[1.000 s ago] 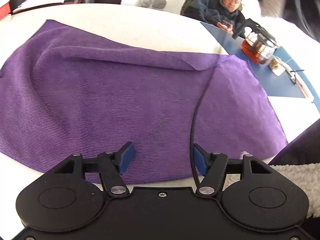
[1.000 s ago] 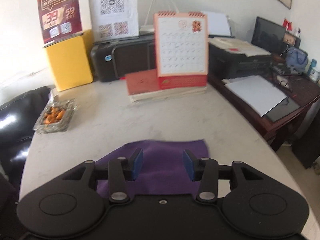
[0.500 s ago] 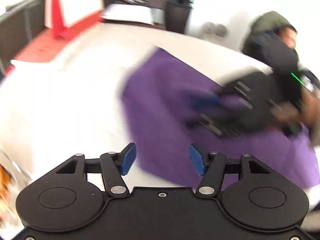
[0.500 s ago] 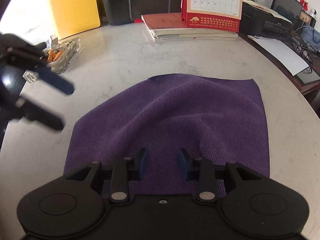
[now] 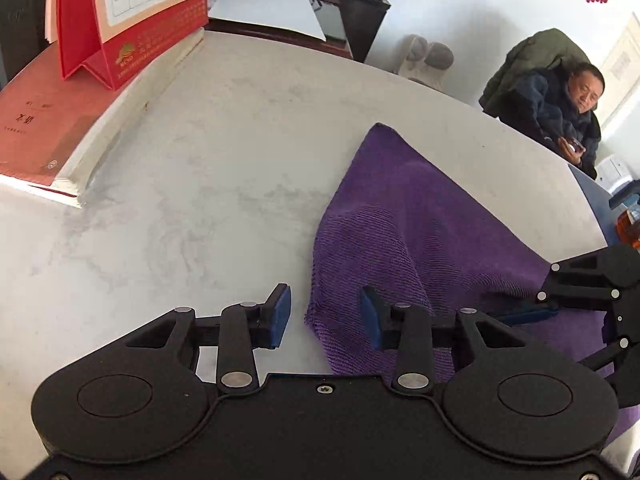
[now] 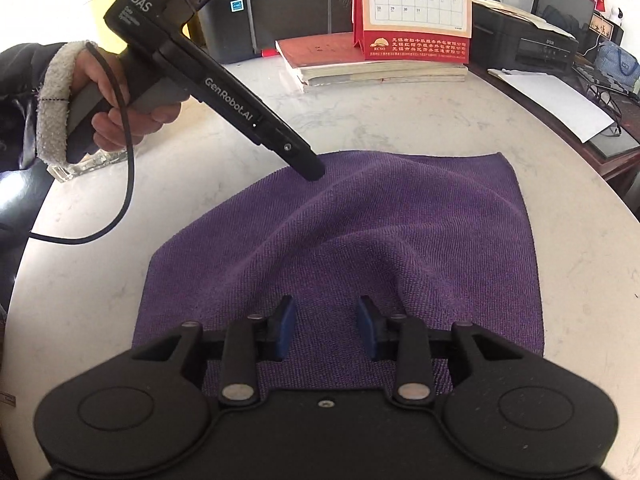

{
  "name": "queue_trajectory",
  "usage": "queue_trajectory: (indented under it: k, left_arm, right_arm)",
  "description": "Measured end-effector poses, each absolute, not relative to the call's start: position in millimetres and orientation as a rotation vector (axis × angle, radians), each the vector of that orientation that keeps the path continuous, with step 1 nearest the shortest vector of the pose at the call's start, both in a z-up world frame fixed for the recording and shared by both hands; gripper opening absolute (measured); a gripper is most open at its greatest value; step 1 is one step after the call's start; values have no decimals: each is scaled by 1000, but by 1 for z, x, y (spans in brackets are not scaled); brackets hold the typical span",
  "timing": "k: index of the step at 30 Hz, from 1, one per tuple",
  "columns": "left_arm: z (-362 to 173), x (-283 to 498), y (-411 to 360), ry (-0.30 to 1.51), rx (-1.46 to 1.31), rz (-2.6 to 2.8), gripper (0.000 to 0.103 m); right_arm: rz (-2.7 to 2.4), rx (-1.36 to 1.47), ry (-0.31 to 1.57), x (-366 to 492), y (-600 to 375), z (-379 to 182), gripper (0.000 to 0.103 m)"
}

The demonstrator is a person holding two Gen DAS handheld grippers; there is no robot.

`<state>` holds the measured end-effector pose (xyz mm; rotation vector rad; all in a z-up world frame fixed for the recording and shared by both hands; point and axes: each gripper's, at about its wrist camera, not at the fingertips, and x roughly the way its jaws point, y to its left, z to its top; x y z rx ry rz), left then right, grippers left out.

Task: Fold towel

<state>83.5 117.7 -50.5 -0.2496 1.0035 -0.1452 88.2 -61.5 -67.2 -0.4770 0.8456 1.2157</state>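
Two close downward views, shared towel (image 5: 420, 216)

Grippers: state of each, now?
Left gripper: jaws closing around the towel corner, not pinched yet.
Right gripper: jaws open over the towel, holding nothing.

The towel's (image 6: 340, 248) near edge disappears under the right gripper's (image 6: 326, 330) body, the desk calendar (image 6: 412, 4) is cut off by the top edge, and its small print stays unreadable.
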Motion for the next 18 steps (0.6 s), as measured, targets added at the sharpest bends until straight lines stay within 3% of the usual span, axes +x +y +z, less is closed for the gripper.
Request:
queue_trajectory:
  k: [2, 4, 18]
  left_arm:
    - [-53, 87, 119, 1032, -299, -178, 15]
    - [-55, 87, 117, 1056, -321, -204, 6]
    - [-22, 61, 172, 904, -700, -198, 3]
  right_arm:
    - [1214, -477, 842, 87, -62, -68, 32]
    - [1212, -472, 840, 87, -62, -68, 32]
    - [1213, -478, 834, 87, -60, -68, 32]
